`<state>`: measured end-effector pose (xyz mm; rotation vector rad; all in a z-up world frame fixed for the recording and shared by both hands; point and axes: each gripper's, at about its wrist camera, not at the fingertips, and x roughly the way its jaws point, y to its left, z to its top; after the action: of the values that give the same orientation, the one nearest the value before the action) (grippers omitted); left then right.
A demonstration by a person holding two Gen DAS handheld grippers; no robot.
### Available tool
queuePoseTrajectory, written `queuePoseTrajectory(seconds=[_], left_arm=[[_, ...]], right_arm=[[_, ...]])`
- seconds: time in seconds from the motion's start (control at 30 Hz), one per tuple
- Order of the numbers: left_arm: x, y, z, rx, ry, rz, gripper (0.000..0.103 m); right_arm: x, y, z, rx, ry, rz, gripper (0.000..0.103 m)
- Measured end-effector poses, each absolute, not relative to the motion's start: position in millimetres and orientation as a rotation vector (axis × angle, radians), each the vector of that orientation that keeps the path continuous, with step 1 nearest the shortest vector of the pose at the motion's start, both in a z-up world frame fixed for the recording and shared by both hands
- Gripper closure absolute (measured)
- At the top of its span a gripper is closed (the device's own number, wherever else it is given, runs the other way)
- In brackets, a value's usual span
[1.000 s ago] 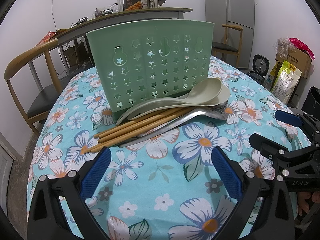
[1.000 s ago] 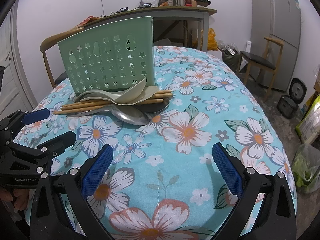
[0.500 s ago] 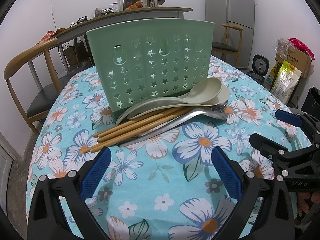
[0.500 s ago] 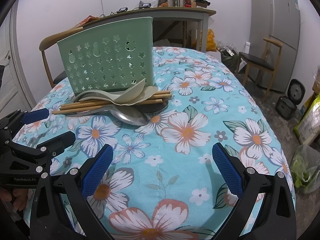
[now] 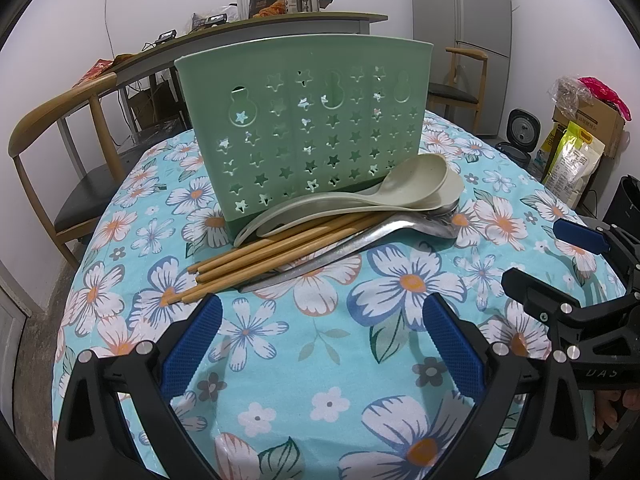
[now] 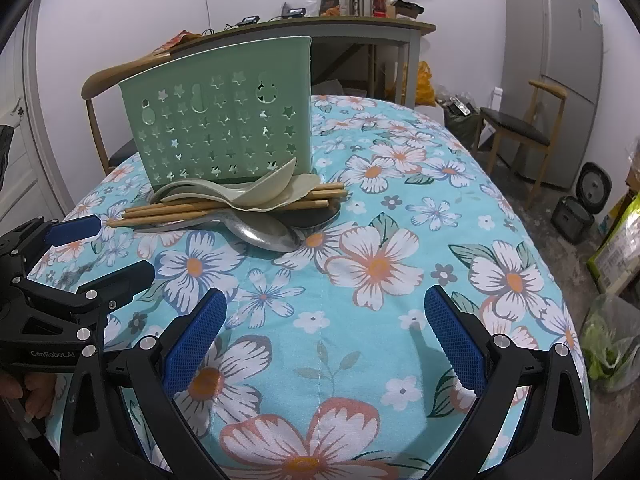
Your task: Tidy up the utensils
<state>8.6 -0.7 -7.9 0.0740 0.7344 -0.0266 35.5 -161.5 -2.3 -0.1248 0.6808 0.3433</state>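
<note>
Left gripper (image 5: 320, 336) and right gripper (image 6: 326, 328) both spread wide, holding nothing, near the utensil pile (image 5: 320, 228), green caddy (image 5: 304, 128) stood just beyond.

You're in a home dining area: round table under a turquoise floral tablecloth (image 6: 400, 240), wooden chairs with black seats (image 6: 516, 130) around it. Tall grey refrigerator (image 6: 556, 60) against the white wall, cluttered side counter (image 5: 280, 24) behind, food bags (image 5: 572, 160) on the floor.
</note>
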Motion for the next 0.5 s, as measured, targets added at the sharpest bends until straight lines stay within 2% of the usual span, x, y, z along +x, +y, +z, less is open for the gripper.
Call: queuePoseTrajectory(seconds=[0.5], left_arm=[[6.8,-2.7,-6.7,0.084,0.725,-0.035,0.005]], right_arm=[[38.1,-163.9,-3.5,-0.109,0.691,0.332,0.008]])
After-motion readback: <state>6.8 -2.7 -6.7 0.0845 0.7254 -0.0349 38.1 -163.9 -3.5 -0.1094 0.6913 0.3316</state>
